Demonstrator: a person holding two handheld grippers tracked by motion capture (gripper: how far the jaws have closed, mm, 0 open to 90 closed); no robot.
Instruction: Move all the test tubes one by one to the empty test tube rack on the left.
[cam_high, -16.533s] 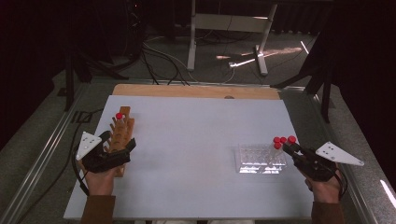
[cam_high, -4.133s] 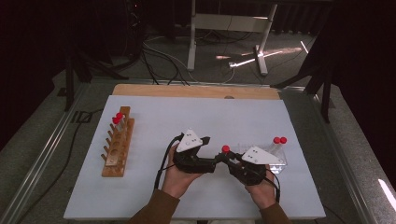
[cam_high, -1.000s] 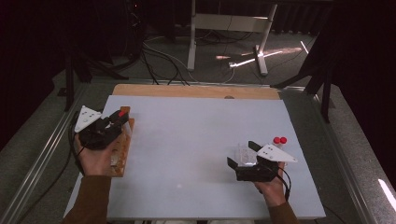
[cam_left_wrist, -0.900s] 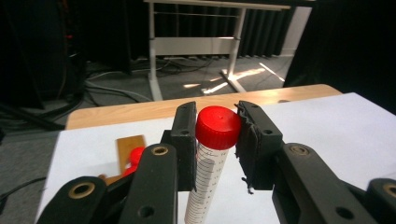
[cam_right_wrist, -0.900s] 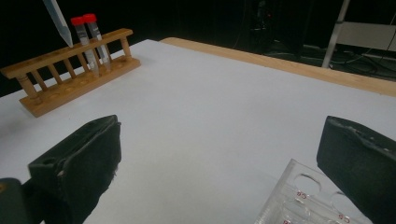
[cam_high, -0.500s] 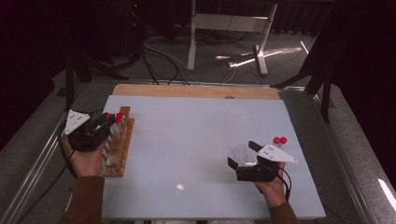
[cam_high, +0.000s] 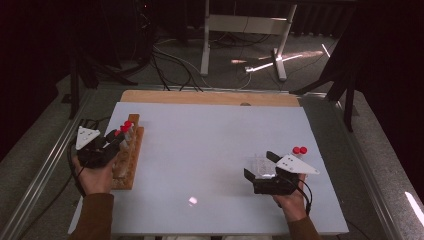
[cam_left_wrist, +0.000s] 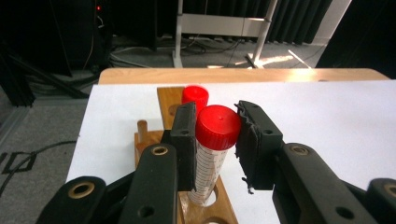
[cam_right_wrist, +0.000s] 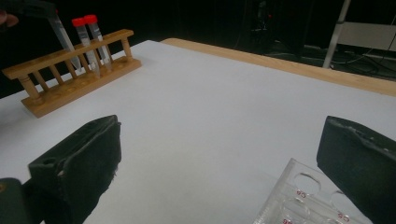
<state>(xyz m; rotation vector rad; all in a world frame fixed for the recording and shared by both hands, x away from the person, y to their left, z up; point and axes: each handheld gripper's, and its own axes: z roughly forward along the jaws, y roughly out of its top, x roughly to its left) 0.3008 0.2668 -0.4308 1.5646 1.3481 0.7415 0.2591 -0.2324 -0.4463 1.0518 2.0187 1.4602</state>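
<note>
Left gripper (cam_left_wrist: 217, 140) clamped on a red-capped tube (cam_left_wrist: 212, 151) at the wooden rack (cam_left_wrist: 205, 210).
Tube's foot sat in a rack hole, two capped tubes behind it. Right gripper (cam_right_wrist: 219, 163) stood wide open, holding nothing, beside the clear rack (cam_right_wrist: 303, 198) across the white table (cam_high: 215, 150).

A white worktop (cam_high: 220, 150) fills the middle of the high view, with a bare wooden strip (cam_high: 210, 97) along its far edge. Metal rails (cam_high: 45, 170) run down both sides of it. Grey floor (cam_high: 165, 70) lies beyond, at the top of the frame, crossed by black cables (cam_high: 170, 55). A white metal stand (cam_high: 240, 30) sits at upper centre, beside a bright patch of light (cam_high: 260, 65) on the floor. Dark curtains hang behind.
</note>
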